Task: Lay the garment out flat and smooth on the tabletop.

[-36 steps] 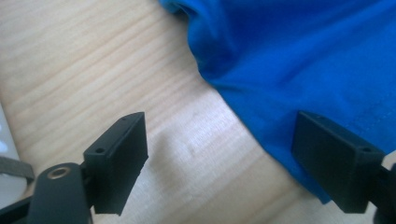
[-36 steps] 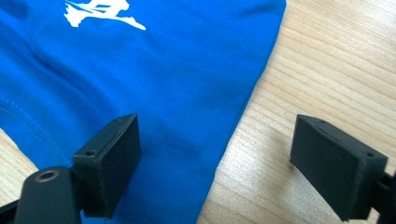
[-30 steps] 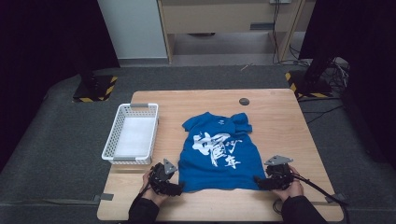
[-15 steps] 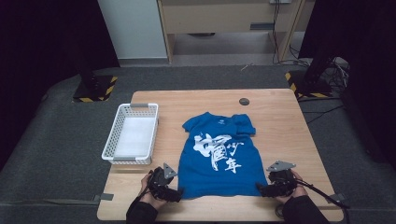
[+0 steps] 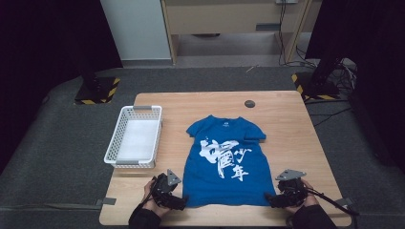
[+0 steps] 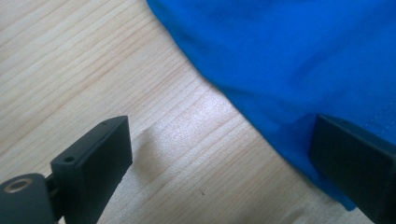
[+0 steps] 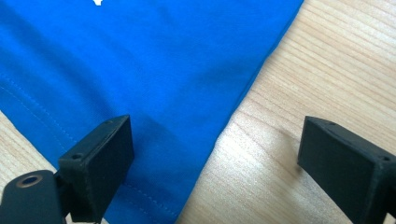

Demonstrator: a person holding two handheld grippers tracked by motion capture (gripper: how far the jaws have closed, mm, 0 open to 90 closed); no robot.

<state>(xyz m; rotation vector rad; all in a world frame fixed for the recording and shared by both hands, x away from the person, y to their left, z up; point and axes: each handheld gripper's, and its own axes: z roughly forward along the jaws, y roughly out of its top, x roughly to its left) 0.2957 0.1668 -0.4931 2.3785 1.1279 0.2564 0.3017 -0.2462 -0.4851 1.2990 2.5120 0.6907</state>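
the blue t-shirt (image 5: 224,162) lies flat on the table (image 5: 286,124), print up, hem at the near edge. it looks light and limp, so i'd pinch it at the two hem corners. the left gripper (image 5: 184,202) and right gripper (image 5: 268,200) sit at those corners, each with jaws wide, straddling the shirt's side edge, nothing held.

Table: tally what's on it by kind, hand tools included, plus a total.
Blue T-shirt: 1
White basket: 1
Dark round disc near the far edge: 1
Hand tools: 2, the left tool and the right tool, each open at a bottom corner of the shirt
Total: 5
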